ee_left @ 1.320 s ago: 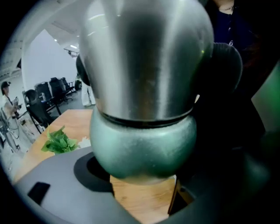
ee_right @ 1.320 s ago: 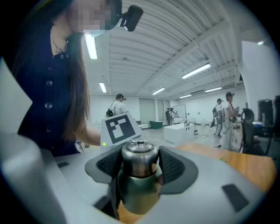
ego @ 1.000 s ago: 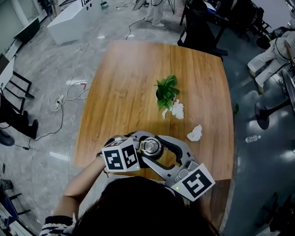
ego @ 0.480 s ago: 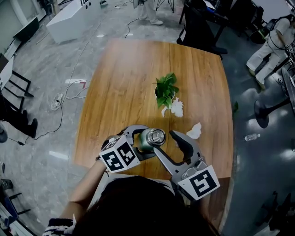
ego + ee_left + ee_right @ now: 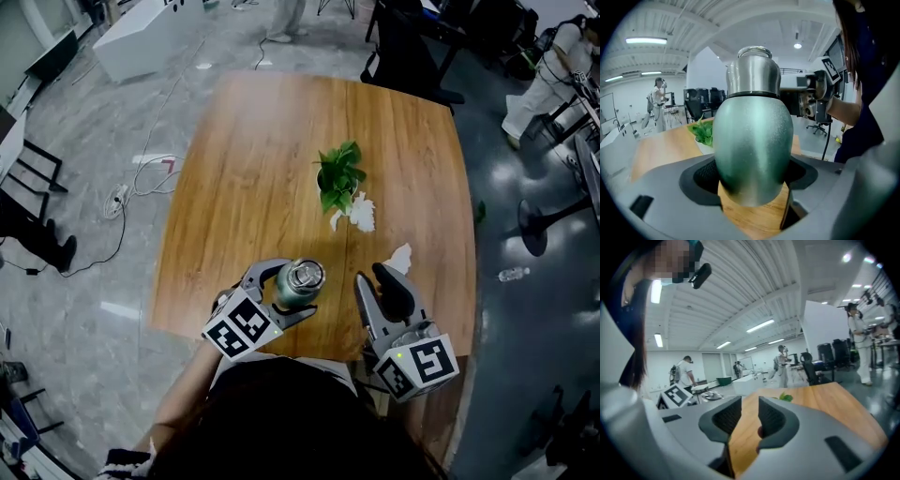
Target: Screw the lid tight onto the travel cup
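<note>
While the left gripper [image 5: 292, 298] grips the cup [image 5: 753, 145], the right gripper [image 5: 374, 284] stands off to the cup's right, apart from it. In the left gripper view both dark pads press against the lower part of the green body, one on each side, so this gripper is clamped on the cup. The steel lid [image 5: 753, 70] sits on top of the cup, above a dark ring where it meets the body. The cup stands roughly upright over the near edge of the table [image 5: 253, 169]. Wood shows under its rounded base, but I cannot tell whether the base touches it.

The right gripper's jaws have just been closing. In the right gripper view they now stand with only a narrow gap between them, and nothing is in that gap; bare wood shows through it. This gripper points across the table, away from the person, and holds nothing.

Further out, near the middle of the table, a small plant [image 5: 339, 180] stands well apart from both grippers. A crumpled tissue [image 5: 361, 216] lies just beside the plant on its near side. A second tissue [image 5: 398, 265] lies near the tips of the right gripper.
</note>
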`<state>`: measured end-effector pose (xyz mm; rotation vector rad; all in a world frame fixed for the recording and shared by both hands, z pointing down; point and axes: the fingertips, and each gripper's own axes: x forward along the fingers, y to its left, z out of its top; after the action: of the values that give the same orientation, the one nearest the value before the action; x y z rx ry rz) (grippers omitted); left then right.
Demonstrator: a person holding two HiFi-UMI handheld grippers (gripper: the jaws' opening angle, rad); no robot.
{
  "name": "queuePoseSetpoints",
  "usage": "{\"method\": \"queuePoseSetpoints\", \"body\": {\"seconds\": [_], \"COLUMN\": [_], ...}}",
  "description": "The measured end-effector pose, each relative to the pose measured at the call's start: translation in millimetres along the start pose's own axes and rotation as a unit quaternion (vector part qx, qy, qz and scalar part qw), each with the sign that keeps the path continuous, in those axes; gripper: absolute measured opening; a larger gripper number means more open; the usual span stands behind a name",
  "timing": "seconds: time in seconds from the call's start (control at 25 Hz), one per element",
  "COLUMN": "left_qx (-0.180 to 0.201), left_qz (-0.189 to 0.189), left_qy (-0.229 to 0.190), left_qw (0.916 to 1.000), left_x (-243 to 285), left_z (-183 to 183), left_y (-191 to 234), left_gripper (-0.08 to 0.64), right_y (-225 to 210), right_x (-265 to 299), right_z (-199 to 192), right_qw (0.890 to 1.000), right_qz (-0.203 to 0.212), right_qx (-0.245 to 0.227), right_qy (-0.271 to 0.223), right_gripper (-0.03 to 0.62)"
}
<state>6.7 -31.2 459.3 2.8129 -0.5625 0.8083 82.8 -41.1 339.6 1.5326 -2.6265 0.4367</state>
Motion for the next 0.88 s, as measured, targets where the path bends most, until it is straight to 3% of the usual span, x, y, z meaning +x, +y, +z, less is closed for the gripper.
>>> {"method": "queuePoseSetpoints", "body": {"seconds": [0.16,0.28,0.48,0.88], "left_qx": [-0.012,-0.019,-0.024,-0.021], "left_qz": [0.015,0.025,0.026,0.016], "left_qy": [-0.014,-0.029,-0.04,-0.04], "left_qw": [0.9997,0.9991,0.9985,0.9988], "left_x": [-10,-17,-23,-25], "left_z": [-2,-1,0,0], "left_y": [1,3,2,-7], "left_gripper": [0.388,0.388,0.388,0.388], "right_y": [-38,-49,-43,-37], "right_x": [-9,-12,-12,-14], "right_z": [-36,-61,-78,-80], "right_qw": [0.994,0.988,0.985,0.984], "right_qz": [-0.082,-0.114,-0.119,-0.115], "right_qx": [0.06,0.063,0.063,0.049], "right_qy": [0.043,0.082,0.112,0.125], "right_gripper": [0.074,0.063,0.058,0.051]}}
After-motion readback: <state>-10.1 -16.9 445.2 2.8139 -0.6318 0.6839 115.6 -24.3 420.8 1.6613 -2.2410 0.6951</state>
